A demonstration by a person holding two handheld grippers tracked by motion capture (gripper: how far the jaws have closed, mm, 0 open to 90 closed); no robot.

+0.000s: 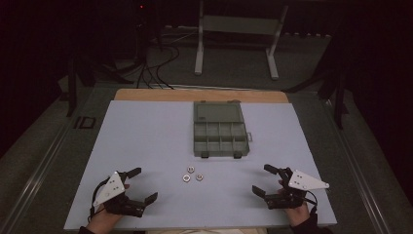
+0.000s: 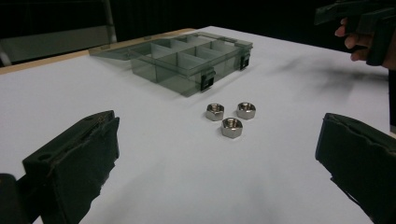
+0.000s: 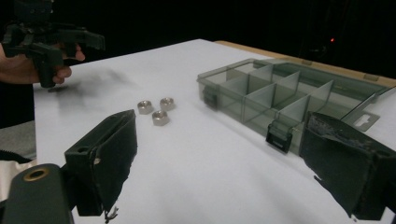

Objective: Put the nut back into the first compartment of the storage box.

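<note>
Three silver hex nuts [image 1: 192, 174] [image 2: 231, 117] [image 3: 156, 110] lie close together on the white table top [image 1: 156, 141], a little in front of an open grey compartment box [image 1: 219, 132] [image 2: 187, 60] [image 3: 285, 95]. The box's lid lies flat behind it and its compartments look empty. My left gripper [image 1: 144, 184] [image 2: 215, 149] rests at the front left of the table, jaws wide open, with nothing between them. At the front right my right gripper [image 1: 264, 179] [image 3: 224, 158] is also wide open and empty. Both point inward toward the nuts.
A wooden strip [image 1: 202, 95] edges the far side of the table. Beyond it on the dark floor stand a white metal frame [image 1: 238, 34] and black cables [image 1: 156, 68]. A small black bracket [image 1: 84, 122] sits off the table's left edge.
</note>
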